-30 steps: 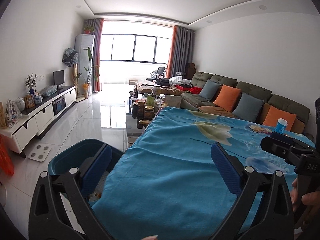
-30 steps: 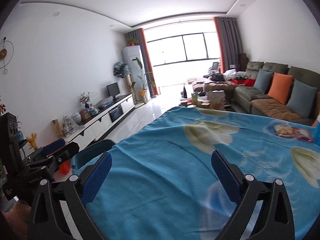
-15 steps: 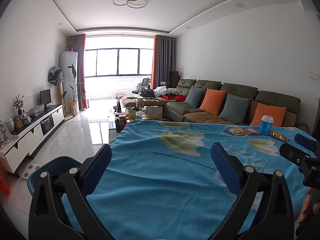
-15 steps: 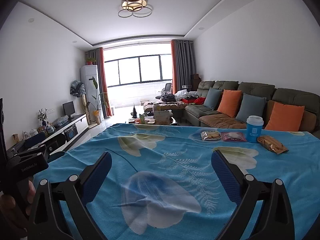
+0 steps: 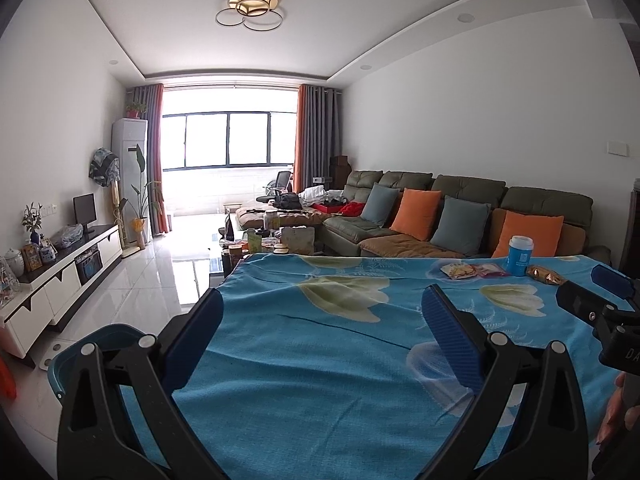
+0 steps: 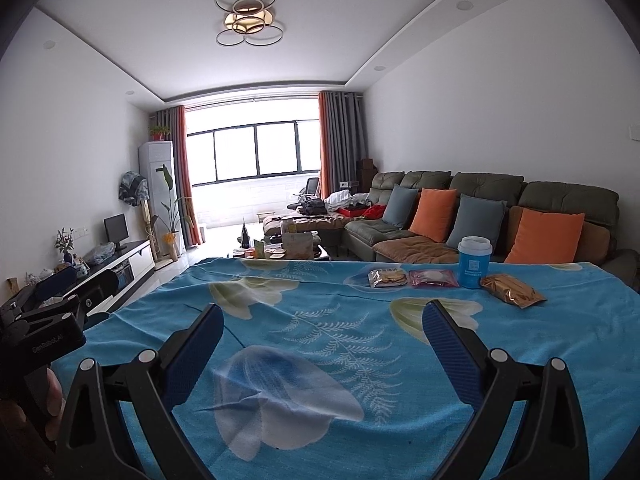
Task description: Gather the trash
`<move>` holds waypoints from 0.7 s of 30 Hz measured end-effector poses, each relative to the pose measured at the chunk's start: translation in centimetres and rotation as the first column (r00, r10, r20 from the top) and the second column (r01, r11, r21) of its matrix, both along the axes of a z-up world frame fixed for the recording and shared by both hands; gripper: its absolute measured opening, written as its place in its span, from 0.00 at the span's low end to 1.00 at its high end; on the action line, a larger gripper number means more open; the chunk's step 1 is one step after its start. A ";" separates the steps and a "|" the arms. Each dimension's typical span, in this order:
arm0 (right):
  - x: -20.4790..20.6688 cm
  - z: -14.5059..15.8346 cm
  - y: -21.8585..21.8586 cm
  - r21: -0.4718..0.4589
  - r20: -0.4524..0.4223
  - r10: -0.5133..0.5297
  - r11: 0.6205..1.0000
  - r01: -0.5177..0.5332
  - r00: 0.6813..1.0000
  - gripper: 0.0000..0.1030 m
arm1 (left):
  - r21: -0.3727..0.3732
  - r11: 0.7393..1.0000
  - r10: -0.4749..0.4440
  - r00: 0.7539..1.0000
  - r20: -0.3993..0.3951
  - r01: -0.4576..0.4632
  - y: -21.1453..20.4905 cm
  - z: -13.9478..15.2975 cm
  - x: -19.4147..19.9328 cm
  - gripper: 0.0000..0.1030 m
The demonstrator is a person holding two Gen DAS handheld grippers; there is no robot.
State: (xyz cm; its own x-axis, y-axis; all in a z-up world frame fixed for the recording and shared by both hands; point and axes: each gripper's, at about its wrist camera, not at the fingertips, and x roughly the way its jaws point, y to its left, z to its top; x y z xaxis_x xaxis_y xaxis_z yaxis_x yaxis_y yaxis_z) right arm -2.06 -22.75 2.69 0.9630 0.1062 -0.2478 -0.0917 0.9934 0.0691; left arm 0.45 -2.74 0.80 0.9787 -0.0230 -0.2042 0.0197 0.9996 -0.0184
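Both tools share one build. The left gripper [image 5: 320, 320] has black plastic linkage arms with triangular cut-outs, joined by round silver pivot screws, and long flat fingers [image 5: 450, 340] faced in ribbed blue padding. The right gripper [image 6: 322, 334] looks the same — black frame, silver screws, blue pads [image 6: 196, 354]. In the right view, the left tool's black body carries pale lettering, too small to read; fingertips show below it.
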 end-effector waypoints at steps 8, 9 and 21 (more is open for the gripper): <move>-0.3 0.3 -0.1 0.000 0.011 -0.017 1.000 0.017 1.000 0.93 | 0.012 1.000 0.000 1.000 0.026 0.000 -0.3 0.0 -0.5 0.95; -0.3 0.4 -0.1 0.001 0.012 -0.017 1.000 0.017 1.000 0.93 | 0.012 1.000 -0.001 1.000 0.027 0.000 -0.3 0.0 -0.5 0.95; -0.2 0.4 -0.3 0.009 0.012 -0.028 1.000 0.027 1.000 0.93 | 0.015 1.000 0.003 0.999 0.040 -0.004 -0.3 0.0 -0.7 0.95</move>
